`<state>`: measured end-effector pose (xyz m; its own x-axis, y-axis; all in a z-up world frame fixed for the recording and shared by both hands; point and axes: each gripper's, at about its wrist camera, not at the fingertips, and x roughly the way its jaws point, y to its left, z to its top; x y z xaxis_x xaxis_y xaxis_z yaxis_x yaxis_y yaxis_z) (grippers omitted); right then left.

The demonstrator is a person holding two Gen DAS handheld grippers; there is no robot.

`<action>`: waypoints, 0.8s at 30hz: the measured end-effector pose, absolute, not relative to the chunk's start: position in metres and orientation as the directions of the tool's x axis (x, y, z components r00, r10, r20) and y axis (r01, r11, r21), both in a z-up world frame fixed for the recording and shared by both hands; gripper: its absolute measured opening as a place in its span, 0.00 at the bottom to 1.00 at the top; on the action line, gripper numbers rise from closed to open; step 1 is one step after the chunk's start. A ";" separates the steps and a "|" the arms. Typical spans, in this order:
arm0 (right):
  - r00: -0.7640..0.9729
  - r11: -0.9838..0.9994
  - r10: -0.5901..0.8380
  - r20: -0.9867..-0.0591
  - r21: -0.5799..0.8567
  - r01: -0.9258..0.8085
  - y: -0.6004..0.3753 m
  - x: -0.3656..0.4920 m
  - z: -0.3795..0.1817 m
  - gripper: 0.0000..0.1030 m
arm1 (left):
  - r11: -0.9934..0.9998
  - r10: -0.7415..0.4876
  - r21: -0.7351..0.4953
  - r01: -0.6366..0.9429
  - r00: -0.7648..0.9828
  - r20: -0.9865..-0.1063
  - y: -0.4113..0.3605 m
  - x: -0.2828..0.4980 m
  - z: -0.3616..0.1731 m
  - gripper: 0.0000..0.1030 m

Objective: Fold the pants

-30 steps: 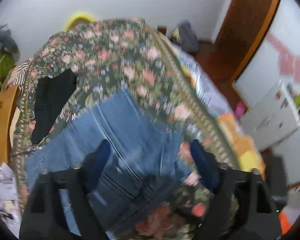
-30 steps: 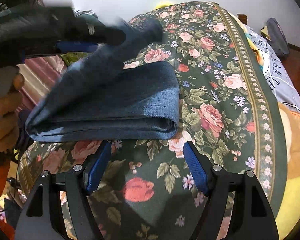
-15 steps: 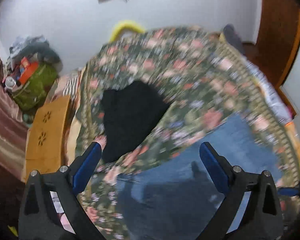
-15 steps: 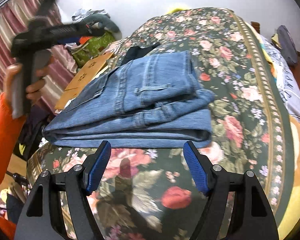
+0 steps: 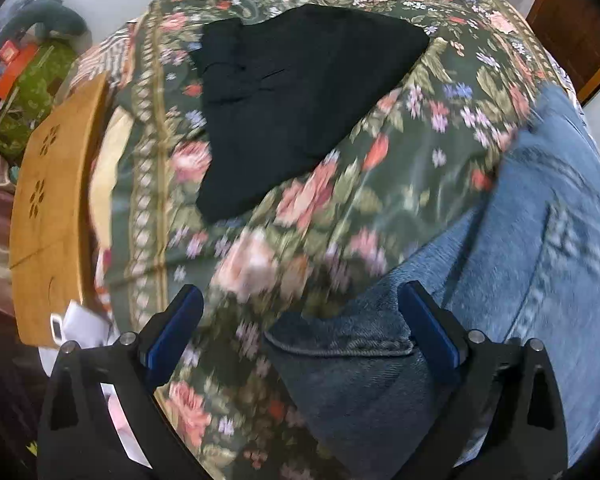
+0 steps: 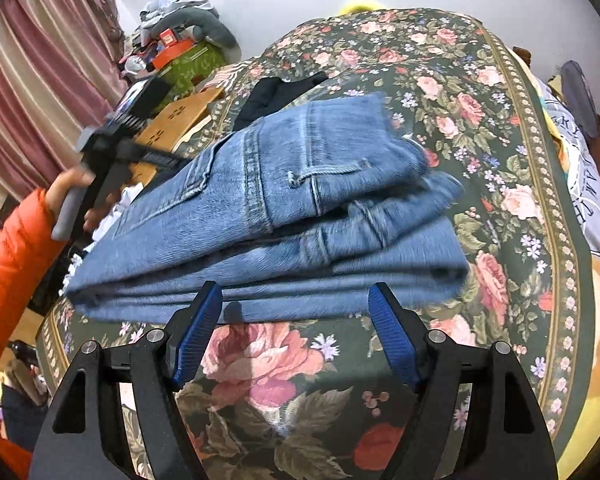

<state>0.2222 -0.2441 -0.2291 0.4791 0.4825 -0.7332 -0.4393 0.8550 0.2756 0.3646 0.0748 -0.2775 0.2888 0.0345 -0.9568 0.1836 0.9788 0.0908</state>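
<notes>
Blue jeans (image 6: pixel 284 200) lie folded in a thick stack on the floral bed cover (image 6: pixel 480 120). My right gripper (image 6: pixel 295 292) stands open just in front of the stack's near folded edge, with only bed cover between its fingers. In the left wrist view my left gripper (image 5: pixel 298 294) points steeply down with its jaws wide open. A hemmed corner of the jeans (image 5: pixel 540 260) lies between them, and the pads do not press on it. A hand (image 6: pixel 72 184) in an orange sleeve holds that gripper at the stack's left end.
A black garment (image 5: pixel 292 100) lies on the bed beyond the jeans. A wooden board (image 5: pixel 52 208) stands along the bed's left side, white paper below it. A heap of bags and clothes (image 6: pixel 180 52) and a striped curtain (image 6: pixel 40 80) fill the left corner.
My left gripper let go of the jeans flap it had carried over, opened wider, and swung left and down. The flap now lies on the stack. My right gripper edged closer to the fold.
</notes>
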 end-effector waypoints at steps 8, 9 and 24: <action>0.541 0.872 0.468 -0.699 0.266 -0.410 -0.263 0.201 -0.209 0.71 | 0.978 -0.045 0.026 0.205 0.335 -0.941 0.077 0.272 -0.245 0.97; 0.550 0.873 0.469 -0.691 0.265 -0.410 -0.266 0.196 -0.206 0.71 | 0.978 -0.057 0.015 0.207 0.338 -0.939 0.075 0.263 -0.242 0.97; 0.609 0.850 0.499 -0.616 0.212 -0.482 -0.253 0.163 -0.175 0.61 | 0.968 -0.114 0.063 0.241 0.652 -0.749 -0.004 0.195 -0.159 0.82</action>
<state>0.1632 -0.2531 -0.1752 0.6093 0.4989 -0.6164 -0.4819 0.8503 0.2118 0.1950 -0.0040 -0.1590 0.6524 -0.1136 -0.7493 0.2412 0.9684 0.0633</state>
